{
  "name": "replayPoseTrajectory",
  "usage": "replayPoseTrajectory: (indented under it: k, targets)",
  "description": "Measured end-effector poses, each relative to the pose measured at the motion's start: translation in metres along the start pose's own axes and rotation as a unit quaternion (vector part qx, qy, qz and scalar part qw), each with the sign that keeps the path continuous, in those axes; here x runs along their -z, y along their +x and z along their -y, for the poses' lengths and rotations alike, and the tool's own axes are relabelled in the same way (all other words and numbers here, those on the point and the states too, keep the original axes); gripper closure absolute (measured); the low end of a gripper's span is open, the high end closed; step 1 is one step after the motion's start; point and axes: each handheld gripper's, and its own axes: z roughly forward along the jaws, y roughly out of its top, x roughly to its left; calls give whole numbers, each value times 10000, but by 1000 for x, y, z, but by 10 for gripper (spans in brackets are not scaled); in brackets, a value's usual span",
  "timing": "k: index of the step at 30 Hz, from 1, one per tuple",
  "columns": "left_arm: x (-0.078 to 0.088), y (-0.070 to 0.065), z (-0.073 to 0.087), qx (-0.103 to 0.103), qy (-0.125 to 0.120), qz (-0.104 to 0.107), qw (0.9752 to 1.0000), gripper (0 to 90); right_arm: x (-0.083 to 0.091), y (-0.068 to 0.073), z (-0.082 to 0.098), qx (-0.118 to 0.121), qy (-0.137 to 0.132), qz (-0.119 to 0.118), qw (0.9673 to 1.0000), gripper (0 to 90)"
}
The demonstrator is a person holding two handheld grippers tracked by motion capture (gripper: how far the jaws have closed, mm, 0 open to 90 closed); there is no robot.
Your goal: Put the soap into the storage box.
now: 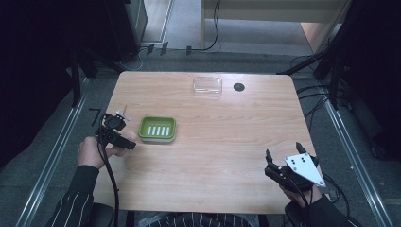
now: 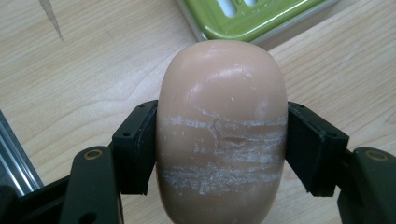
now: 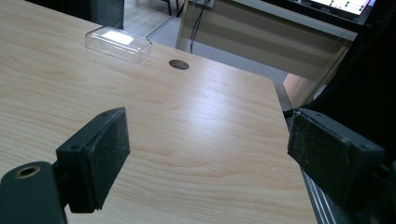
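Note:
A peach-coloured oval soap bar [image 2: 222, 130] with white scuff lines is clamped between the two black jaws of my left gripper [image 2: 222, 144]. The jaws press on both its sides, above the wooden table. A green soap dish [image 1: 157, 128] with white slots lies just right of my left gripper [image 1: 124, 140]; its corner [image 2: 252, 16] lies right beyond the soap. My right gripper [image 1: 283, 150] hovers near the table's front right corner, open with nothing between its pads [image 3: 109, 144].
A clear plastic lid [image 1: 207, 86] lies at the far middle of the table [image 1: 227, 142], with a round dark cable hole [image 1: 239, 86] beside it. The lid [image 3: 119, 43] and the hole [image 3: 179, 64] are far ahead of my right gripper. Cables lie on the floor around.

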Motion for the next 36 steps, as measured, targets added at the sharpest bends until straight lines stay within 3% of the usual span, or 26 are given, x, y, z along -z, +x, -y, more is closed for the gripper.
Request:
replayPoseTrajectory:
  k: [36]
  targets:
    - [-1, -9, -43, -525, -73, 99, 9985, 334, 0, 0, 0, 19, 7, 2, 10000, 136]
